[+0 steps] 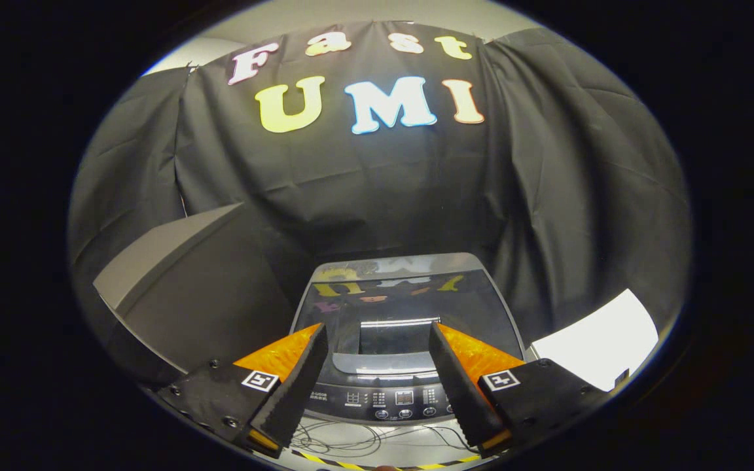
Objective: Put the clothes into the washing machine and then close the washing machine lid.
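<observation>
The washing machine (408, 340) sits low in the centre of the frame, its dark glass lid (410, 307) down flat and its control panel (393, 399) nearest the camera. The gripper (377, 337) hangs above it, jaws spread wide and holding nothing. At centre left stands a grey box (180, 288); cables (357, 438) lie on the floor at bottom centre.
</observation>
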A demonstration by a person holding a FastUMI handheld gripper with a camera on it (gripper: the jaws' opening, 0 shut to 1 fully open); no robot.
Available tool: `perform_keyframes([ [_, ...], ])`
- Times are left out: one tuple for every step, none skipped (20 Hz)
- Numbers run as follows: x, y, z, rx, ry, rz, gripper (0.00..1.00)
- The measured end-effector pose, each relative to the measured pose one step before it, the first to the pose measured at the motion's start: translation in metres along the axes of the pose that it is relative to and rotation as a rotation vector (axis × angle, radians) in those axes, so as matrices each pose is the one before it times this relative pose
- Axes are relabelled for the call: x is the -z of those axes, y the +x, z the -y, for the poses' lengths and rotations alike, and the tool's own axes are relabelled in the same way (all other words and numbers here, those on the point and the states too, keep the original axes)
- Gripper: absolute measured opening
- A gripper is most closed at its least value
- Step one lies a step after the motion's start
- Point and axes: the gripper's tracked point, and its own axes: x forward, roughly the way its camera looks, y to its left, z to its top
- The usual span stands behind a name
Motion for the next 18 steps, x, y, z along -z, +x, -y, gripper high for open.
perform_keyframes([
  [0.00292, -0.01238, -0.00048, 0.00500, 0.00366, 0.02137, 0.97],
  [0.00200, -0.01190, -0.00078, 0.00991, -0.00207, 0.02333, 0.97],
  [0.00120, -0.01160, -0.00129, 0.00498, -0.00629, 0.02585, 0.97],
  [0.00182, -0.01228, -0.00267, 0.00108, -0.01076, 0.02855, 0.97],
  [0.00188, -0.01135, -0.00217, 0.00556, -0.01238, 0.03001, 0.97],
  [0.00444, -0.01199, -0.00035, 0.01218, -0.01528, 0.02122, 0.97],
  [0.00805, -0.01070, -0.00204, 0.00706, -0.01053, 0.00781, 0.97],
  [0.01002, -0.01255, -0.00427, 0.00194, 0.00214, -0.00825, 0.97],
  [0.01168, -0.01352, -0.00597, -0.00340, 0.01109, -0.01079, 0.97],
  [0.00770, -0.01497, -0.00330, 0.00573, 0.01411, 0.00244, 0.97],
  [0.00252, -0.01374, -0.00209, 0.01196, 0.01009, 0.01576, 0.97],
  [0.00581, -0.01863, -0.00654, 0.00887, 0.00259, 0.02572, 0.97],
  [0.00162, -0.01384, -0.00363, 0.01286, -0.00349, 0.02324, 0.97],
  [0.00400, -0.01198, 0.00056, 0.02071, -0.01250, 0.02259, 0.97],
  [0.00129, -0.01235, -0.00164, 0.00639, -0.01461, 0.02621, 0.97],
  [0.00072, -0.01040, -0.00162, 0.00659, -0.01402, 0.02078, 0.97],
  [0.00367, -0.00985, -0.00126, 0.00509, -0.00802, 0.00865, 0.97],
  [0.00449, -0.00756, -0.00352, -0.00478, 0.00436, -0.00124, 0.97],
])
